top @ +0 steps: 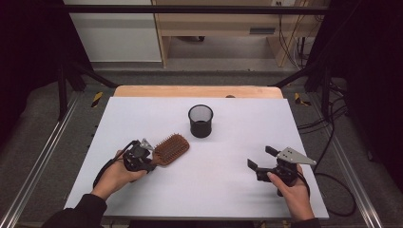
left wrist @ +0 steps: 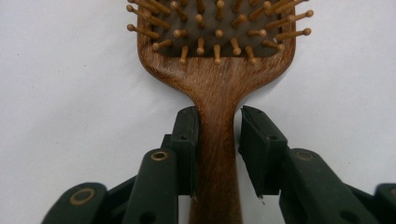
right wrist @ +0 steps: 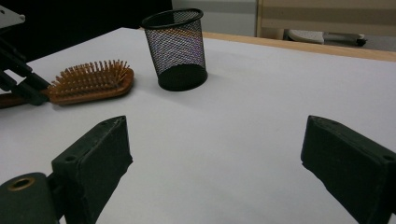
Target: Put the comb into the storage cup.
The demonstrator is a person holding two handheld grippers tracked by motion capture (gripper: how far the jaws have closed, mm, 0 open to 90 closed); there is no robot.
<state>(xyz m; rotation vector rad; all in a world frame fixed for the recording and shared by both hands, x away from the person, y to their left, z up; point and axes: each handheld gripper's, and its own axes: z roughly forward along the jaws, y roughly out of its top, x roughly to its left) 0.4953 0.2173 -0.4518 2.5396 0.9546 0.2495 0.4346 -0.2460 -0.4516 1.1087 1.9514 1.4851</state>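
The left gripper [top: 151, 160] sits near the left edge of the white table [top: 237, 190], toward the near side, held in the person's left hand [top: 116, 175]. Its jaws stand on either side of the handle of a wooden hairbrush [top: 171, 148]. In the left gripper view the handle runs up between the two black jaws [left wrist: 217, 144]: one jaw lies flat against the wood, while a thin gap shows between the other jaw and the handle, so the jaws are narrowed around the handle but not yet pinching it from both sides. The hairbrush lies flat on the table with its bristles up, its head pointing away from the gripper toward the middle of the table.

Just beyond the brush head, nearer the far edge and about midway across, a black mesh cup [top: 200, 120] stands upright, apart from the brush.

Near the right edge, on the near side, the right gripper [top: 260, 158] is held in the person's right hand [top: 293, 190]. Its jaws are spread wide with nothing between them; the right gripper view shows bare table between them [right wrist: 215, 158].
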